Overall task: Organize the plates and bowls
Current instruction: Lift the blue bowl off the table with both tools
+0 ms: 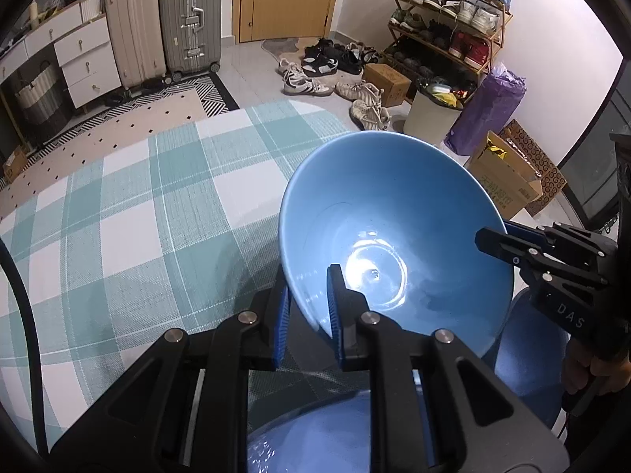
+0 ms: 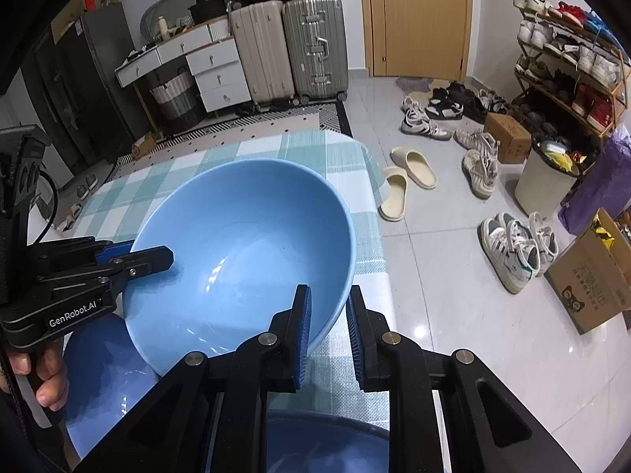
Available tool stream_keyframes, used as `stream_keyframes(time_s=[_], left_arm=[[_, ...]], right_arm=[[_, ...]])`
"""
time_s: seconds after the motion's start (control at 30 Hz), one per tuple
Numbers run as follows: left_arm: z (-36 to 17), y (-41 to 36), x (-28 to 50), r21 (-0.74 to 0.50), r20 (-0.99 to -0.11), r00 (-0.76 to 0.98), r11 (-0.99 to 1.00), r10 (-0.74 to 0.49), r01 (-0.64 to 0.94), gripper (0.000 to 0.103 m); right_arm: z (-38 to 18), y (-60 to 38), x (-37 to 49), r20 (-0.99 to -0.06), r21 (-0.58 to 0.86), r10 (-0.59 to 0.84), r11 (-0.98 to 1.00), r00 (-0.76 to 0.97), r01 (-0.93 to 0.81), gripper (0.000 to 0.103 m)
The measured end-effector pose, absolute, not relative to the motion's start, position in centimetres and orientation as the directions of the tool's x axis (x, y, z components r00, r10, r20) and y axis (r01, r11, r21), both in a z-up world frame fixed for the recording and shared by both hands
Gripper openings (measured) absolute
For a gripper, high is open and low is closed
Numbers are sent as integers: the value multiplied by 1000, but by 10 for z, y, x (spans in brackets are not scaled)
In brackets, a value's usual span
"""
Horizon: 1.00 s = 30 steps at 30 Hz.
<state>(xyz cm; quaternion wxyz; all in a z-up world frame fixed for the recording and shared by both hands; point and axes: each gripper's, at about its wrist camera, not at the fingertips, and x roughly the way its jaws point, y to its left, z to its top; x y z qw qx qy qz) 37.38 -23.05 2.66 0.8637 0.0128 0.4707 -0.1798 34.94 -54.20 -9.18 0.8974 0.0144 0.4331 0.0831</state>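
Note:
A large light blue bowl [image 1: 394,228] is held tilted above the checked tablecloth [image 1: 138,216]; it also shows in the right wrist view [image 2: 244,244]. My left gripper [image 1: 307,307] is shut on the bowl's near rim, one finger inside and one outside. My right gripper [image 2: 329,315] is shut on the opposite rim, and shows in the left wrist view [image 1: 497,244]. A darker blue dish [image 1: 315,433] lies under the left gripper. Another blue dish [image 1: 524,354] lies under the bowl at the right. In the right wrist view, blue dishes lie at the lower left [image 2: 106,386] and bottom [image 2: 327,441].
The table's edge [image 2: 378,213] is close on the right, with floor beyond. Shoes [image 2: 512,244], slippers [image 2: 402,185], cardboard boxes [image 2: 591,287], a bin [image 2: 544,181] and a shoe rack [image 2: 572,67] stand there. Suitcases [image 1: 165,23] and drawers [image 1: 86,59] line the far wall.

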Motion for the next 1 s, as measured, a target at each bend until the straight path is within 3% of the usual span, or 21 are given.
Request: stream_keyframes(time_s=[1.0], left_arm=[[129,-214,264,-142,-725,610,936,-320,323,15]], right_arm=[[-7,-529,262,-650,75,180,982,738,-174,18]])
